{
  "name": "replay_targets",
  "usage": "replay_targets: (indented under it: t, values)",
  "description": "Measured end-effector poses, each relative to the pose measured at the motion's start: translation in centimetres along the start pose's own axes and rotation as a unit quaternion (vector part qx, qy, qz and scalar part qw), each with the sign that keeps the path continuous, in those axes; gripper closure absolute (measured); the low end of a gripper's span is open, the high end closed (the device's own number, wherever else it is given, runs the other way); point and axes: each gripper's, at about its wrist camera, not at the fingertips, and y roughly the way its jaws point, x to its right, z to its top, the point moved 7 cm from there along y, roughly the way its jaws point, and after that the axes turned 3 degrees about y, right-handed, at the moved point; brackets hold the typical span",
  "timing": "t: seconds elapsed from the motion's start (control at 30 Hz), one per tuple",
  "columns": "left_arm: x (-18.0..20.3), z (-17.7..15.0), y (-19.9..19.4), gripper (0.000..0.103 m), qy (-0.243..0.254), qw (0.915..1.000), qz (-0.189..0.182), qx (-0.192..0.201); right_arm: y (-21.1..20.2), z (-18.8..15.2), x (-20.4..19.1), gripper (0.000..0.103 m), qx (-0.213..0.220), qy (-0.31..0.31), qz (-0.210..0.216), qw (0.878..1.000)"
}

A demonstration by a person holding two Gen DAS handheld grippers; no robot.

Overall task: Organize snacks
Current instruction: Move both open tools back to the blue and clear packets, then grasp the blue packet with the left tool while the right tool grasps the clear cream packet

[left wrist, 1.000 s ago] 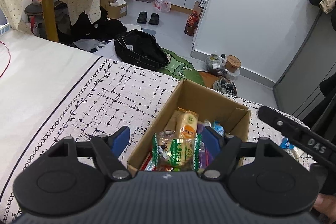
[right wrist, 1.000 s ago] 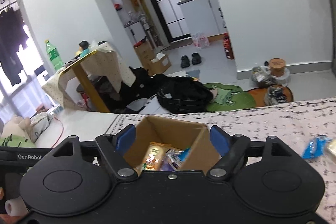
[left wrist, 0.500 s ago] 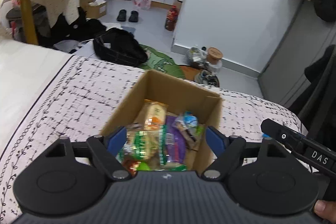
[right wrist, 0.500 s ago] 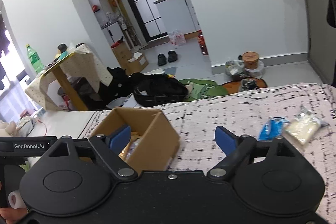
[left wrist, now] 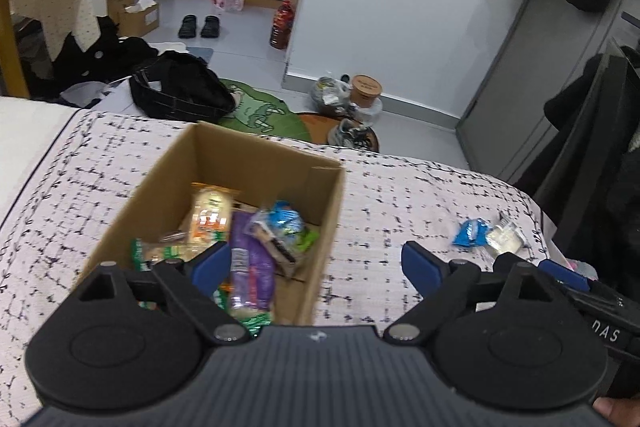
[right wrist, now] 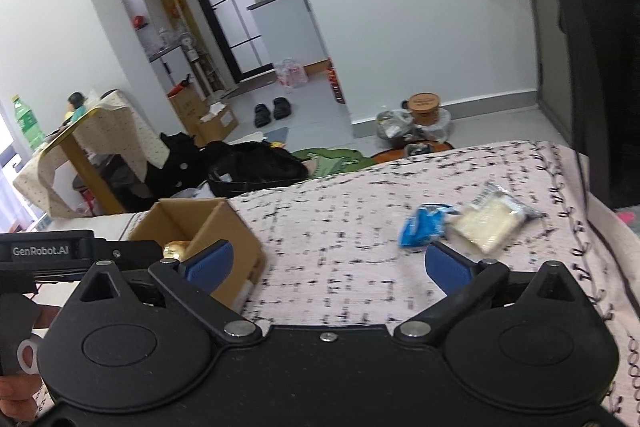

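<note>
A brown cardboard box (left wrist: 320,219) (right wrist: 236,227) sits on the patterned bedspread, holding several snack packets, among them a purple one (left wrist: 250,267) and a yellowish one (left wrist: 210,215). My left gripper (left wrist: 316,263) hovers over the box's right wall, jaws opening, nothing between them. To the right on the bedspread lie a blue packet (left wrist: 470,231) (right wrist: 424,225) and a clear pale packet (left wrist: 504,237) (right wrist: 490,223). My right gripper (right wrist: 326,263) is near them, just short of the blue packet, jaws opening and empty.
The bed's far edge drops to a floor with a black bag (left wrist: 180,91), a green mat (left wrist: 264,113) and jars (left wrist: 364,93). Dark clothing (right wrist: 600,47) hangs at the right. A hand (right wrist: 16,391) holds the left gripper's handle at the lower left of the right wrist view.
Both grippers swung rightward across the bed and opened wider. The left released a green snack packet into the box. The blue and clear packets have come into both views.
</note>
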Motion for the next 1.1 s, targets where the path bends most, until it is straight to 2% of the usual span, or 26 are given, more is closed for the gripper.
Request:
replay_targets:
  t: [0.13,0.57,0.8,1.0,1.1]
  values:
    - [1.6,0.2,0.5,0.007,0.008,1.0000,-0.004,-0.004,-0.1,0.0,1.6,0.000,0.000,0.008,-0.011,1.000]
    - [8.1,1.5,3.1,0.007,0.047,0.9966,-0.068,-0.007,0.5,0.5,6.7,0.001,0.011,0.033,-0.055,0.998]
    - [11.2,1.4,6.1,0.011,0.060,0.9923,-0.107,-0.019,1.3,0.5,9.7,0.013,0.001,0.059,-0.076,0.995]
    - [13.6,0.9,8.9,0.023,0.069,0.9885,-0.129,-0.039,2.3,0.0,11.1,0.021,-0.017,0.064,-0.082,0.994]
    - [14.7,0.7,10.4,0.031,0.075,0.9867,-0.137,-0.046,3.0,0.3,11.6,0.021,-0.013,0.063,-0.085,0.994]
